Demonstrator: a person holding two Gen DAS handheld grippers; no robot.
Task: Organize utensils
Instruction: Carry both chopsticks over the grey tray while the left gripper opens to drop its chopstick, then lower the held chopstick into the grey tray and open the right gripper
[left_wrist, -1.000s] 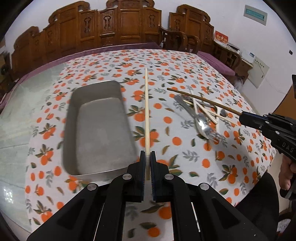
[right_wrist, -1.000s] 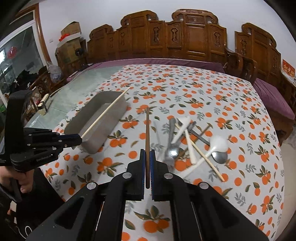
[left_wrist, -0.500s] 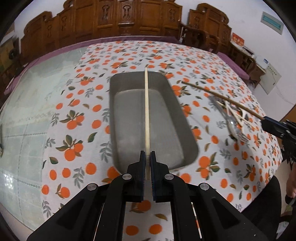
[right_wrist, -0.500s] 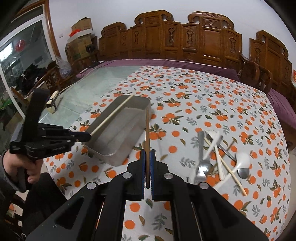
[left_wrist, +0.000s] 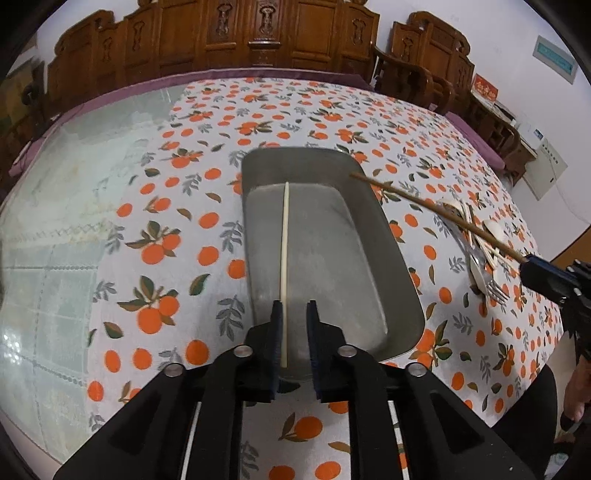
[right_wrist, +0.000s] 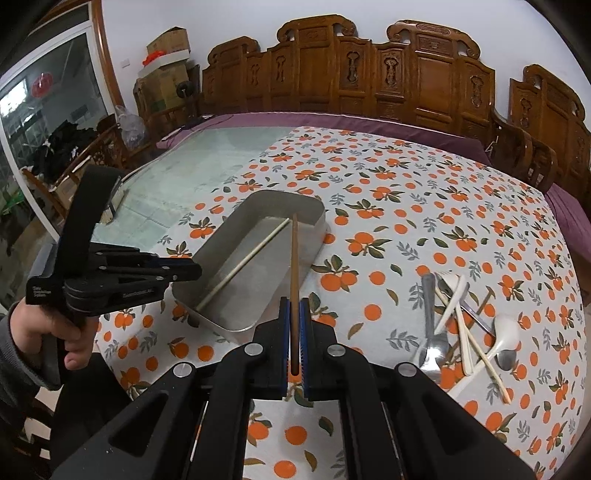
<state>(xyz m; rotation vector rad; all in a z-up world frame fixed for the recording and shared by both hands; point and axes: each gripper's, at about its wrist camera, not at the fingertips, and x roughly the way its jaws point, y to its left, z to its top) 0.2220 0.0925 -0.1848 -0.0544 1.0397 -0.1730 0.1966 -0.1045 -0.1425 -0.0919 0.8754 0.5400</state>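
The left tool (left_wrist: 291, 332) is spread, its pale chopstick (left_wrist: 283, 254) lying along the metal tray (left_wrist: 391, 251). The right tool (right_wrist: 294, 332) pinches a brown chopstick (right_wrist: 293, 258) angled over that tray's near wall. Released too early, the brown one could tip off the rim onto the tabletop (right_wrist: 406, 236).

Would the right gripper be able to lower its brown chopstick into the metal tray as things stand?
Probably yes: the right gripper holds the brown chopstick over the metal tray, where only the pale chopstick lies, off to one side.
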